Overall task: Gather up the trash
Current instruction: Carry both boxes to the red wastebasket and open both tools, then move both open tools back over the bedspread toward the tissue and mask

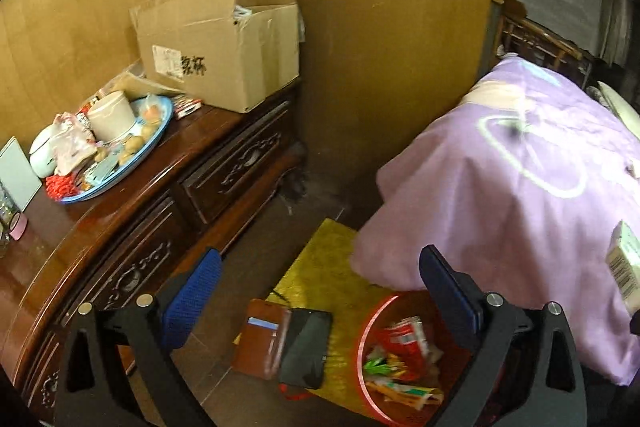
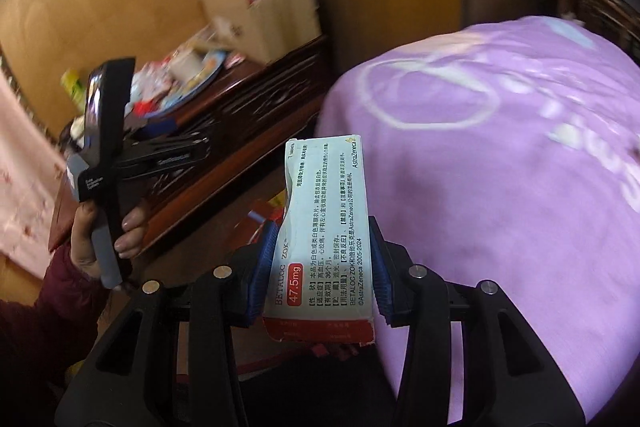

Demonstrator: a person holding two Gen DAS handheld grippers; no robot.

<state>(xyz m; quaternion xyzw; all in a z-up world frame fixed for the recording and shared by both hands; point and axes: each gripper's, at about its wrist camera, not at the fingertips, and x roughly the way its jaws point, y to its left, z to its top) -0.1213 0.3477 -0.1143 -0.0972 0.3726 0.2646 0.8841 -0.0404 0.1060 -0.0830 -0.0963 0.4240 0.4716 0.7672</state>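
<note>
My left gripper [image 1: 322,287] stands wide open with nothing between its blue pads, above the floor. Below and to its right sits a red trash bin [image 1: 361,347] holding several crumpled wrappers [image 1: 404,343]. In the right wrist view my right gripper [image 2: 323,227] is shut on a pale blue medicine box [image 2: 324,179] with a red end, held upright in front of the purple bed. The same box [image 1: 624,267] shows at the right edge of the left wrist view. A person's hand [image 2: 86,239] grips the left tool's handle.
A phone in an open brown wallet case [image 1: 288,343] lies on a yellow mat [image 1: 324,267] beside the bin. A dark wooden dresser [image 1: 120,227] on the left carries a blue tray [image 1: 158,131] of clutter and a cardboard box [image 1: 224,43]. The purple-covered bed [image 1: 520,167] fills the right.
</note>
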